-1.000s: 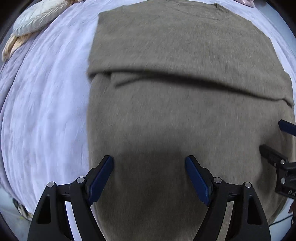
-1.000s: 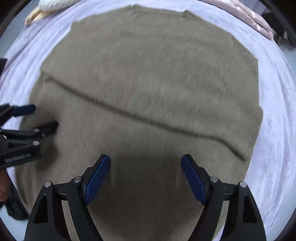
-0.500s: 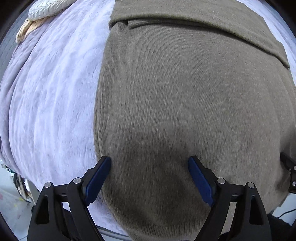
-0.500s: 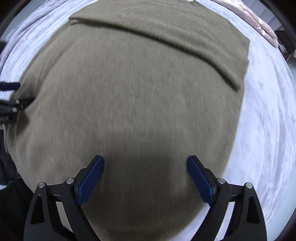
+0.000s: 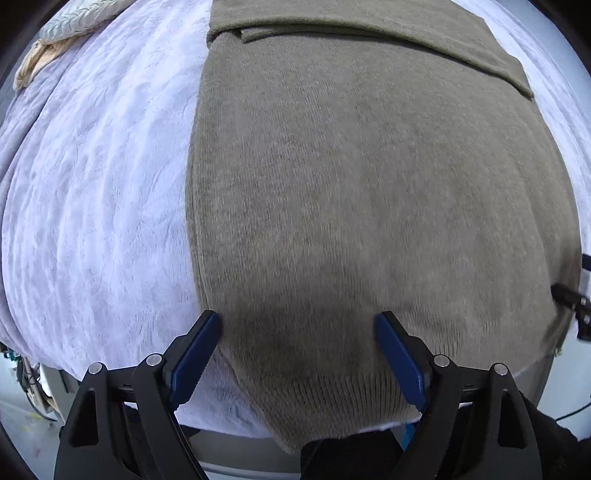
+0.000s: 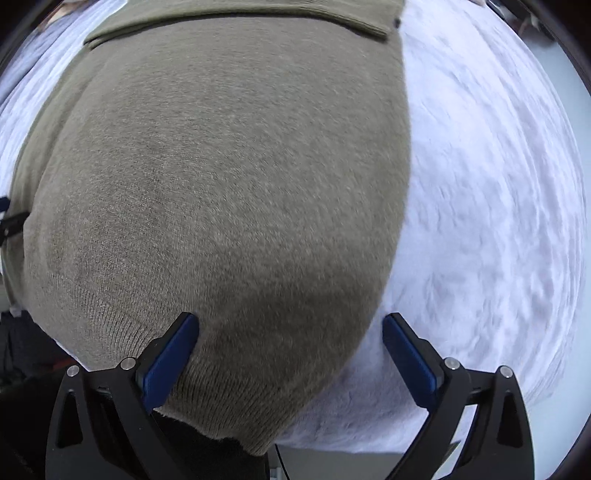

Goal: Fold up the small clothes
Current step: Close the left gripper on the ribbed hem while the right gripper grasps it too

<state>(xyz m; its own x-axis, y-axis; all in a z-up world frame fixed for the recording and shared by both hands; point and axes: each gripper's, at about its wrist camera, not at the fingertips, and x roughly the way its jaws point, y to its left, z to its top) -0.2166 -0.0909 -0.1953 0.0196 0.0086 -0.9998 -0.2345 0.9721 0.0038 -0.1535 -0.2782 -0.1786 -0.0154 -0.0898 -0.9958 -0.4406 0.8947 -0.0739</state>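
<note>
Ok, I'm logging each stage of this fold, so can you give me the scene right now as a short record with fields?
garment: olive knit sweater, lying flat, far part already folded over
surface: pale lilac fleece blanket
near hem: ribbed hem hangs slightly past the blanket's near edge
left hand-held gripper: open, nothing between the pads, over the hem's left corner
right hand-held gripper: open, jaws have just been opening, nothing gripped, over the hem's right corner
other items: cream quilted cloth at the far left

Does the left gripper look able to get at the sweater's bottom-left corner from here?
Probably yes: the left gripper hangs open above the sweater near that hem corner, with nothing lying between.
</note>
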